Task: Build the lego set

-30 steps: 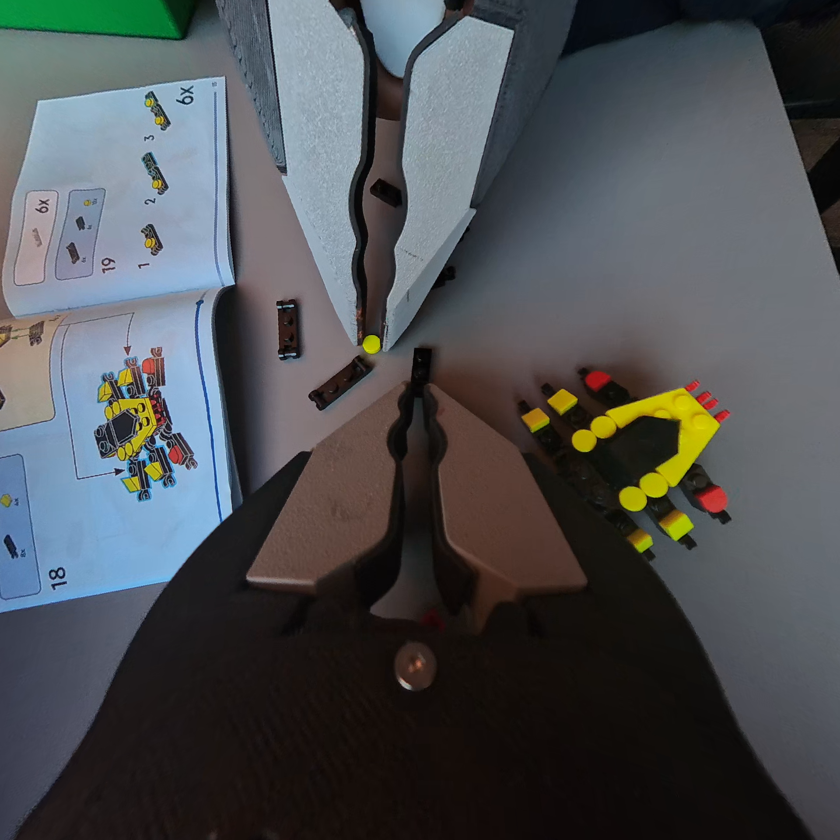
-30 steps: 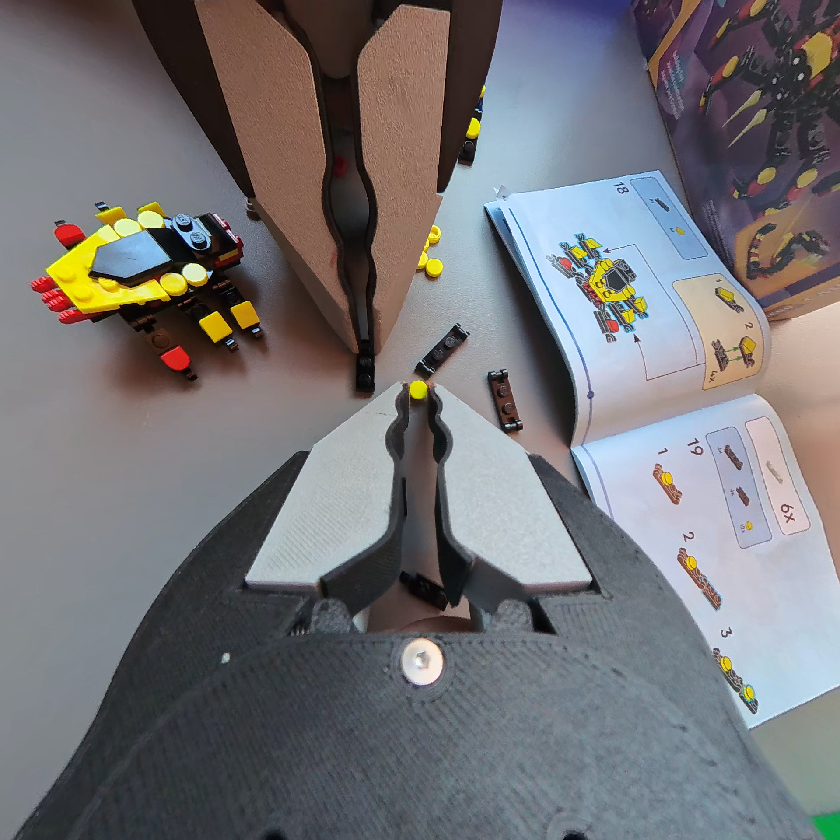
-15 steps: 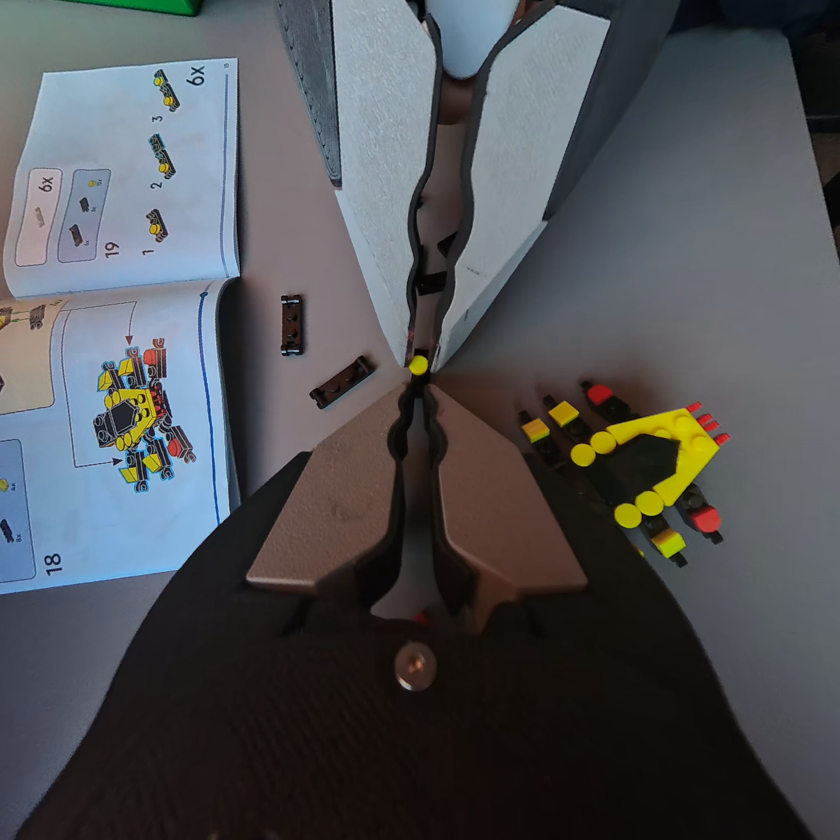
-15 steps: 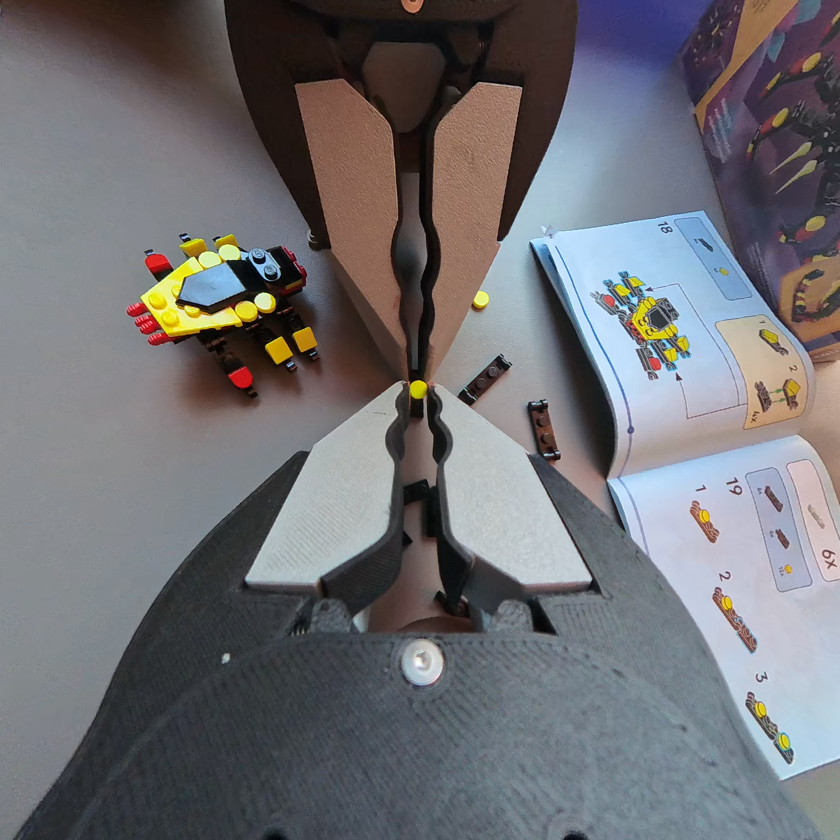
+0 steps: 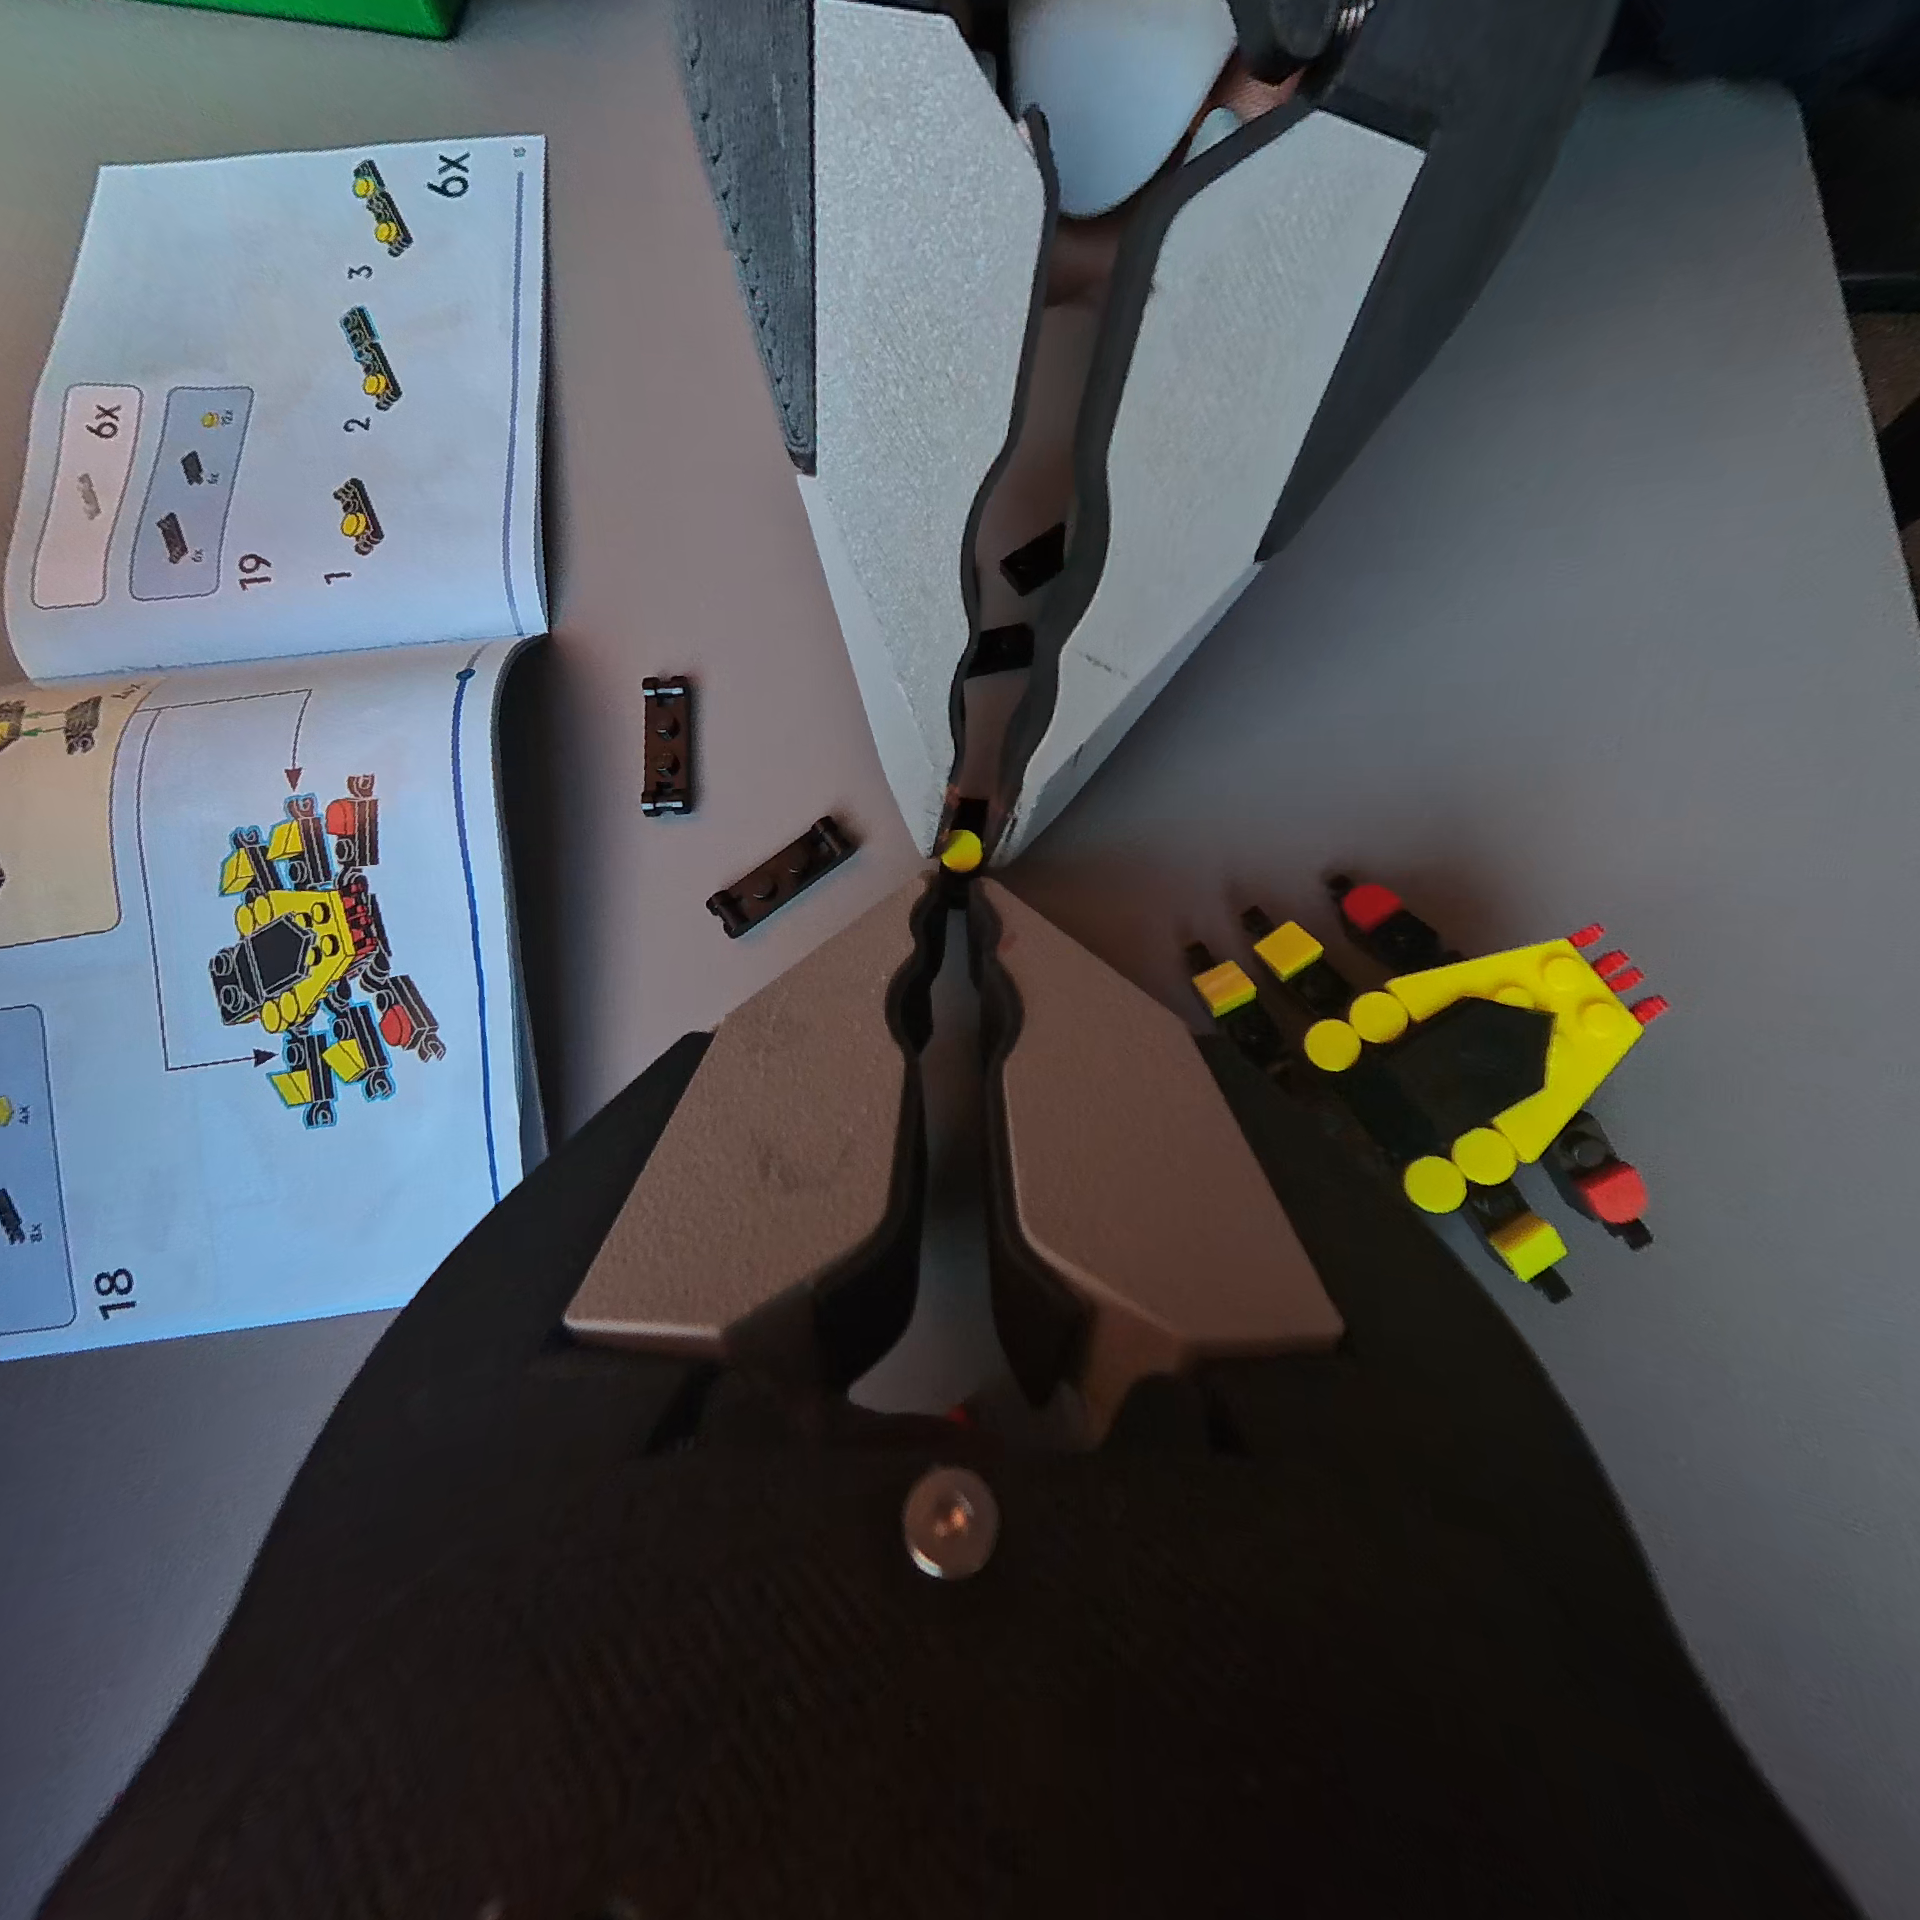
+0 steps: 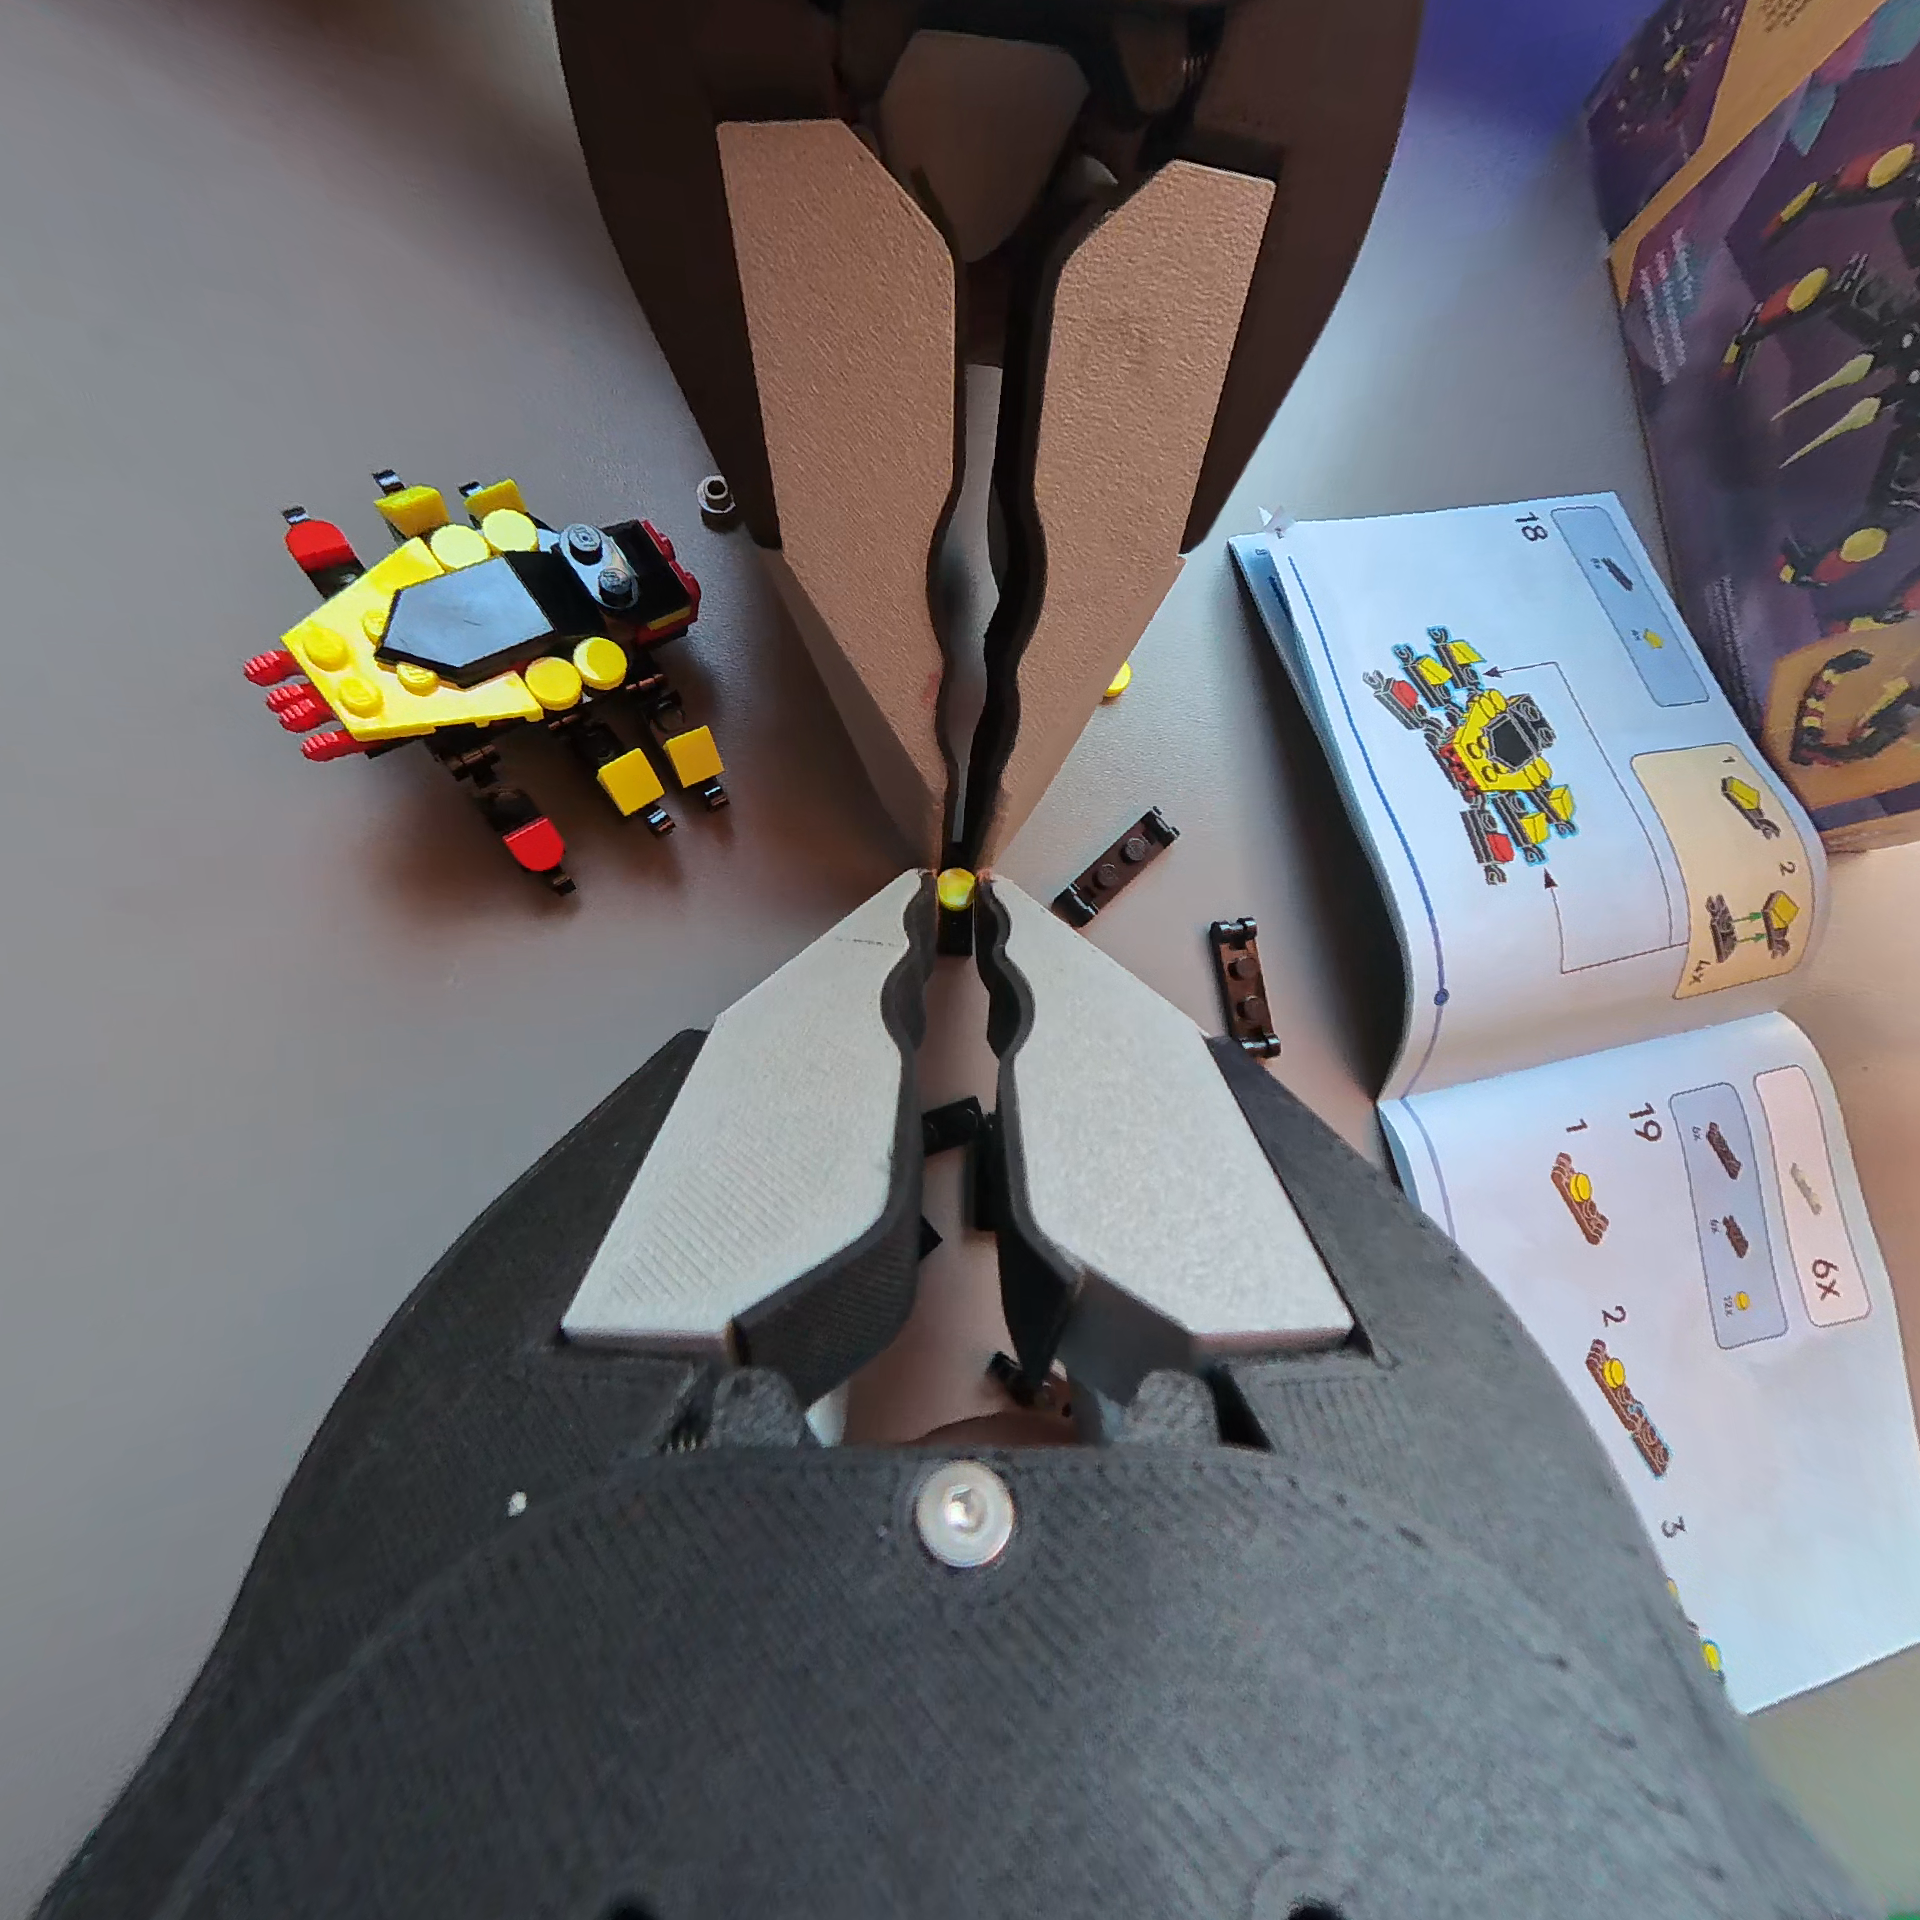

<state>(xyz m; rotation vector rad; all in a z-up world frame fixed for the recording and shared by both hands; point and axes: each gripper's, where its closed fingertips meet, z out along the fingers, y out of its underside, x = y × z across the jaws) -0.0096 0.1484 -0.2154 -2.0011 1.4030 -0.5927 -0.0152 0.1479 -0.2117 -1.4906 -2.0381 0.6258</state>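
Observation:
My left gripper (image 5: 951, 896) is shut on a thin black plate (image 5: 968, 818) that sticks out past its tips. My right gripper (image 6: 954, 902) is shut on a small yellow round stud (image 6: 954, 888). The two grippers meet tip to tip above the table, with the stud (image 5: 959, 849) pressed against the plate's end. In the left wrist view the right gripper (image 5: 971, 831) comes in from the top; in the right wrist view the left gripper (image 6: 964, 831) does. The yellow, black and red model (image 5: 1475, 1049) lies on the table beside them and also shows in the right wrist view (image 6: 468, 623).
Two loose black plates (image 5: 665, 743) (image 5: 784, 875) lie beside the open instruction booklet (image 5: 291, 727). Small black pieces (image 5: 1034, 545) lie under the right gripper. A loose yellow stud (image 6: 1117, 681), a small grey piece (image 6: 715, 492) and the set's box (image 6: 1787, 364) are on the table. Only a small space, under 4 cm, lies between the two pairs of fingers.
The right gripper with the yellow stud has closed in on the left gripper's black plate. A second ago they were apart; now stud and plate touch tip to tip.

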